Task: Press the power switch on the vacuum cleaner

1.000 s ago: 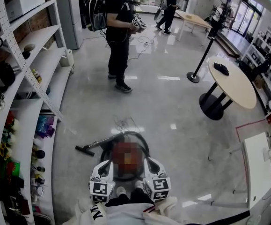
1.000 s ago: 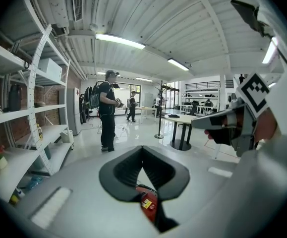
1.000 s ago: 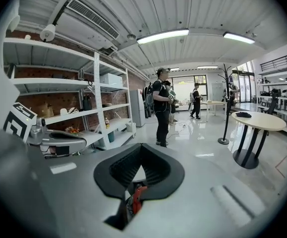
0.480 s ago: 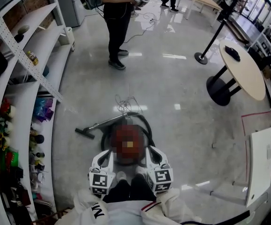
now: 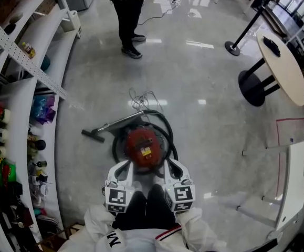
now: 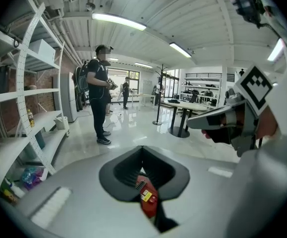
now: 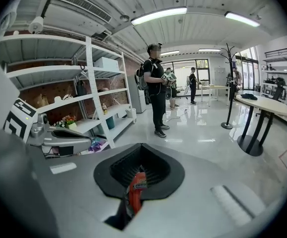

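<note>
Both grippers hung low over the floor, one on each side of the near end of the red canister vacuum cleaner [image 5: 143, 145]. From the head view it could not be told whether either tip touched the shell. The left gripper [image 5: 125, 164] had its fingers [image 6: 74, 192] drawn together with nothing clamped. Only a narrow slit and the dark hollow of the pads remained, and through them showed a strip of the vacuum's red body with its yellow label. The right gripper [image 5: 169, 163] was likewise closed on nothing, its fingers [image 7: 222, 182] meeting above a sliver of the same red shell. The vacuum's black hose [image 5: 167, 135] looped round the canister, and its wand ended in a floor nozzle [image 5: 93, 136] to the left. A standing person [image 5: 126, 14] was well beyond, near the white shelves [image 5: 20, 96].
</note>
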Demonstrator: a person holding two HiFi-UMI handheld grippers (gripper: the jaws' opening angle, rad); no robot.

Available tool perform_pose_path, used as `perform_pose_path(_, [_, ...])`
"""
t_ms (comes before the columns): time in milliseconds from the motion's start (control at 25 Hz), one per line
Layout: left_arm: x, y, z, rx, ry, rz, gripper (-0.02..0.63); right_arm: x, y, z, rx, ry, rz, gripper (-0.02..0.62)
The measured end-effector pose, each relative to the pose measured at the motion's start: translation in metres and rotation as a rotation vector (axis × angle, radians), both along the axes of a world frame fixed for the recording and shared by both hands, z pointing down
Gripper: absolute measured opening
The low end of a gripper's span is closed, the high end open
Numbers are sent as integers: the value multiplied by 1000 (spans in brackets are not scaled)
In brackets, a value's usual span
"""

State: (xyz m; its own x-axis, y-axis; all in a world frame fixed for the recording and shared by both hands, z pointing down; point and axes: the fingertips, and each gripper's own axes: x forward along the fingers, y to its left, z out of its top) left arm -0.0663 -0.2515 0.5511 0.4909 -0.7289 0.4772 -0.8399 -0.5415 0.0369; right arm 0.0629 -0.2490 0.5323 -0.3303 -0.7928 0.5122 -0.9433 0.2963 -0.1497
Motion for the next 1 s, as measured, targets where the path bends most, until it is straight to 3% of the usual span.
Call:
perform_pose_path(480, [26, -3, 71, -61, -9, 16, 0, 2, -2, 67, -56, -20, -3, 0])
perform_pose_path(1000, [29, 8, 145, -143, -7, -26, 0, -1, -4, 150, -142, -18, -30, 0])
